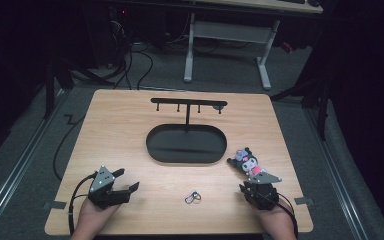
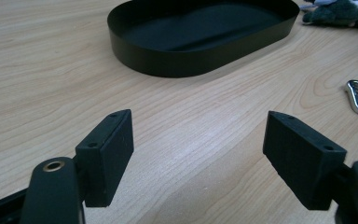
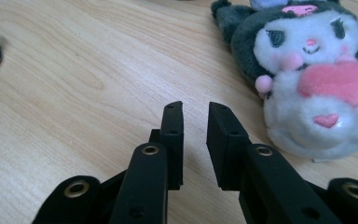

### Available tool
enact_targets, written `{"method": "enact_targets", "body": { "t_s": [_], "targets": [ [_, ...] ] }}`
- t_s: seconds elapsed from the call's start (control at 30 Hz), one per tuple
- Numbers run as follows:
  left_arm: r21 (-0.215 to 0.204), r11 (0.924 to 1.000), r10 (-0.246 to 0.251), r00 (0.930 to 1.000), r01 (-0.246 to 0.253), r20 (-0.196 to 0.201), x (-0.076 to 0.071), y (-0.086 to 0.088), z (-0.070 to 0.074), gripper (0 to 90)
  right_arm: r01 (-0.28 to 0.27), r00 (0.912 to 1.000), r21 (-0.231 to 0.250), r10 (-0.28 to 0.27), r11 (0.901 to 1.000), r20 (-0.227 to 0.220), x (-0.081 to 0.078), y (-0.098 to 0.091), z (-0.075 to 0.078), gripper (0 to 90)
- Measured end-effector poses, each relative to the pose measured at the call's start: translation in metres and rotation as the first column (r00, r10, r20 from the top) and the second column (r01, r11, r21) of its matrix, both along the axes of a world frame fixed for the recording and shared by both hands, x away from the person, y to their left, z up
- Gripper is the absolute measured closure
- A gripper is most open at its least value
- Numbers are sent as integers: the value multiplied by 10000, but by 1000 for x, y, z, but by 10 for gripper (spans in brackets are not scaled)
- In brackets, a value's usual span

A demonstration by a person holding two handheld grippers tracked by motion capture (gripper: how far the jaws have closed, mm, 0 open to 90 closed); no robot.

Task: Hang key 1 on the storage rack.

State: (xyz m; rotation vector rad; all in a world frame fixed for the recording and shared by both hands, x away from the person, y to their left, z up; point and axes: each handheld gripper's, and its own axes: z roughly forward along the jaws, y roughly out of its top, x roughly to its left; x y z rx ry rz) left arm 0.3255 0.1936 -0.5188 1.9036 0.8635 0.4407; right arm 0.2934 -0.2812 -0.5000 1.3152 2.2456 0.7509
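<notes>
Fuzzy plush doll (image 3: 314, 81) beside right gripper (image 3: 196, 116), on woodgrain table (image 3: 74, 93).

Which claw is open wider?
The left claw: its two black pads stand far apart over bare wood. The right claw, beside the plush toy, shows only a narrow gap.
</notes>
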Motion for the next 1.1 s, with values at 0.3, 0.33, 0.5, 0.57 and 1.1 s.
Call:
{"method": "enact_targets", "body": {
  "t_s": [0.3, 0.33, 0.5, 0.57, 1.1],
  "targets": [
    [72, 9999, -140, 9998, 140, 122, -1, -3, 1, 240, -388, 9912, -486, 323, 9981, -1286, 6, 2, 8, 731],
    [106, 9998, -147, 9998, 146, 142, -1, -3, 1, 240, -458, 9897, -538, 380, 9975, -1379, 6, 4, 9, 726],
    [128, 9998, -161, 9998, 159, 141, -2, -4, 0, 239, -880, 9805, -901, 703, 9920, -1837, 8, 8, 12, 705],
    [125, 9998, -139, 9998, 138, 127, -2, -4, 0, 239, -1116, 9725, -1081, 862, 9879, -2163, 10, 10, 12, 685],
    [179, 9997, -195, 9998, 194, 78, -2, -4, -1, 238, -2115, 9180, -2121, 1194, 9541, -3782, 15, 9, 20, 459]
  ]
}}
